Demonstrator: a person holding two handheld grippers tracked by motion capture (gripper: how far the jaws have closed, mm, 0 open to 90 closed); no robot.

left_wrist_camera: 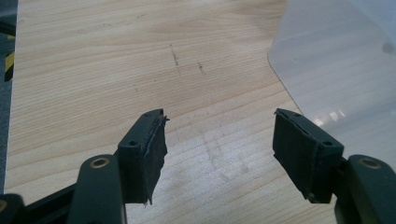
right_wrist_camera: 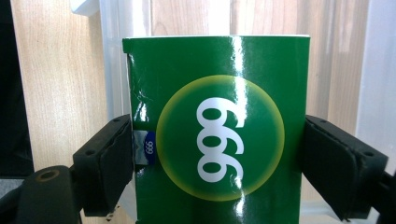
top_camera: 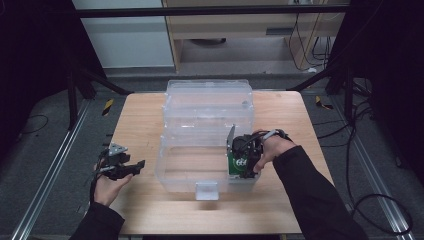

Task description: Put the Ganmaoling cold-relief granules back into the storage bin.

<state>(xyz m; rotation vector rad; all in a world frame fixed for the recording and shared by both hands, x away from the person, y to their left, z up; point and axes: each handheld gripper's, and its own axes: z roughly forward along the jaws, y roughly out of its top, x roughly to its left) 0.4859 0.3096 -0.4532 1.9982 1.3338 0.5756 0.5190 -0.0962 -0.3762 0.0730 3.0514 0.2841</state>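
While right hand-held gripper (right_wrist_camera: 217, 154) clamps glossy green box (right_wrist_camera: 217, 126) — clear plastic bin (top_camera: 207, 125) beneath.

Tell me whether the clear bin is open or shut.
Open. The clear bin has its lid folded back at the far side, and the right tongs hold a green box at its rim.

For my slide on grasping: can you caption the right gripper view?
Right claw shut on a green box marked 999, above the clear bin on the wooden table.
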